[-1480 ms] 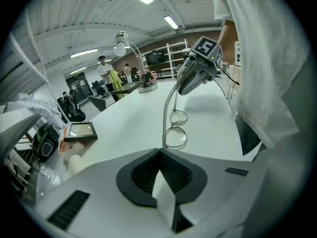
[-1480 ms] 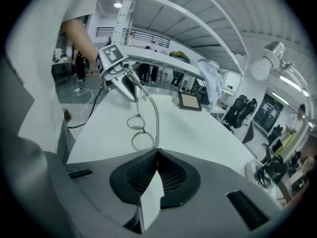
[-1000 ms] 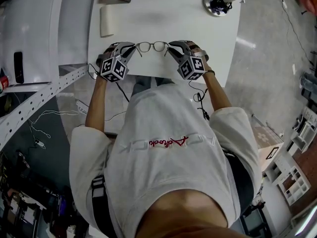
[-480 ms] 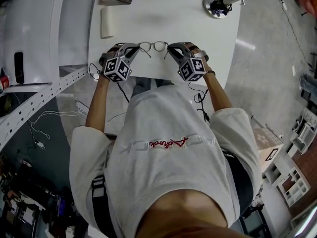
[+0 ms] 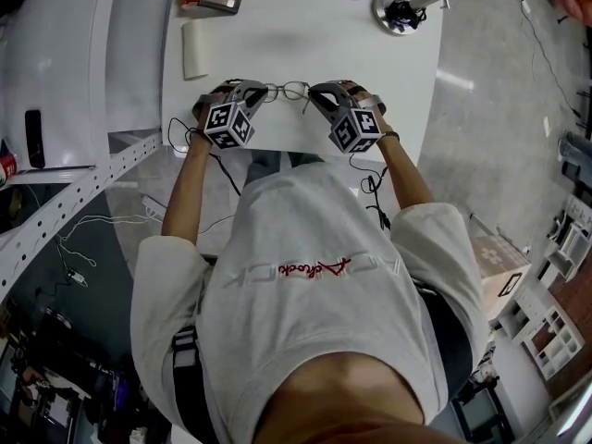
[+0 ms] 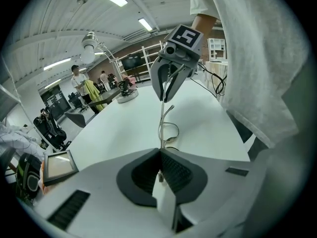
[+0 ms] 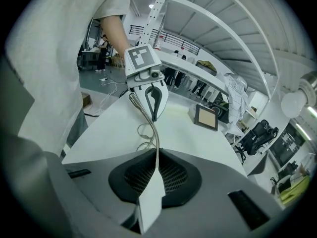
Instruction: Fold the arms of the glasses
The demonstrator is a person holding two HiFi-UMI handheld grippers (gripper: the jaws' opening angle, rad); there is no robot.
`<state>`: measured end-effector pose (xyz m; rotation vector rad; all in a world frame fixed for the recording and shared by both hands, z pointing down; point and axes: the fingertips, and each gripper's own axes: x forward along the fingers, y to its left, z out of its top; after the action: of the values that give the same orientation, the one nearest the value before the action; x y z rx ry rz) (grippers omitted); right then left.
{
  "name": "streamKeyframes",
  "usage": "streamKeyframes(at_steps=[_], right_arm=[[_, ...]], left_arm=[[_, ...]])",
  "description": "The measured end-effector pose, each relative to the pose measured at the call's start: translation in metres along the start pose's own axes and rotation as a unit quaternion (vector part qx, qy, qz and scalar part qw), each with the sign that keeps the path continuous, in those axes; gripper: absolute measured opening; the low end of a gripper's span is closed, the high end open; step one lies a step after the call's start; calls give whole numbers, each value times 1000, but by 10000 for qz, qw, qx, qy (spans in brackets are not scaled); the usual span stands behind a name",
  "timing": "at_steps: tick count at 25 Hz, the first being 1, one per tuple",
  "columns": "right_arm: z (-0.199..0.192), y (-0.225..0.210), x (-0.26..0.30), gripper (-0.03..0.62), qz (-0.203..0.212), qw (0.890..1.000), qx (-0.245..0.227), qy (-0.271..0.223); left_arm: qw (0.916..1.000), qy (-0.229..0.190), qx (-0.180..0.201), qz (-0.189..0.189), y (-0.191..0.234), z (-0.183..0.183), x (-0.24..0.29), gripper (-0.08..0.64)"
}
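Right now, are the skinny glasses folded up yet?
Not yet. Done: the left gripper is shut on one end of the thin metal-framed glasses. In hand: the jaws of the right gripper have just been closing on the other end. Left: neither arm looks folded behind the lenses yet.

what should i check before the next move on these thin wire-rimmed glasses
1. Left gripper grip: ok, jaws shut on one end of the thin wire-rimmed glasses.
2. Right gripper grip: ok, jaws have just been closing and pinch the other end.
3. Arms folded: not ok, both stick out from the frame.
4. Glasses lifted off the white table: cannot tell.
5. Space around: ok, the white rectangular block lies apart.
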<state>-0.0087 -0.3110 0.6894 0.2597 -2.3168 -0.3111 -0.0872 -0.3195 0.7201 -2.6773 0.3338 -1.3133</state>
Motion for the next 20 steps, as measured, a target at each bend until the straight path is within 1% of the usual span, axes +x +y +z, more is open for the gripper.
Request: streamKeyframes(at_steps=[6, 13, 20], right_arm=[[0, -2, 1, 46, 62, 10000, 24, 6], [4, -3, 4, 46, 127, 9999, 37, 5], [10, -5, 15, 44, 325, 9991, -116, 232]], left_arm=[[9997, 137, 13, -181, -1, -2, 14, 29], [9997, 142, -96, -191, 1, -7, 18, 29], [9996, 114, -151, -212, 1, -8, 19, 29]])
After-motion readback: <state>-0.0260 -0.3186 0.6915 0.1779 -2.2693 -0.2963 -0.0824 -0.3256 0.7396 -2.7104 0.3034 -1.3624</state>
